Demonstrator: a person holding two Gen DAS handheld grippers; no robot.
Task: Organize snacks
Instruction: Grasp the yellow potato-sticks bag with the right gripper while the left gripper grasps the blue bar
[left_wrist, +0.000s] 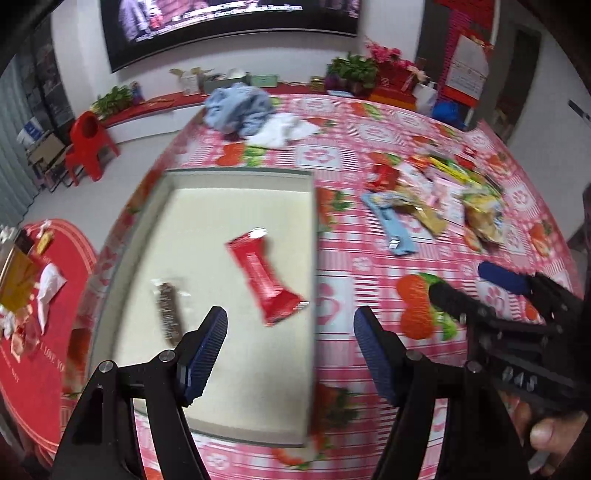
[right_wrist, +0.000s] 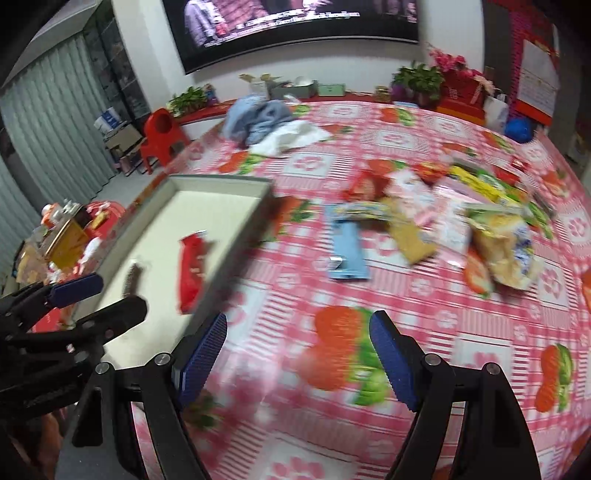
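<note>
A shallow white tray sits on the pink strawberry tablecloth. In it lie a red snack packet and a dark brown bar. My left gripper is open and empty above the tray's near right part. A pile of snacks lies to the right, with a light blue packet nearest the tray. My right gripper is open and empty over bare cloth, in front of the blue packet and a yellow bag. The tray is to its left.
A heap of blue and white cloth lies at the table's far side. Plants and boxes line a ledge under a big screen. A red plastic chair and a cluttered red low table stand left of the table.
</note>
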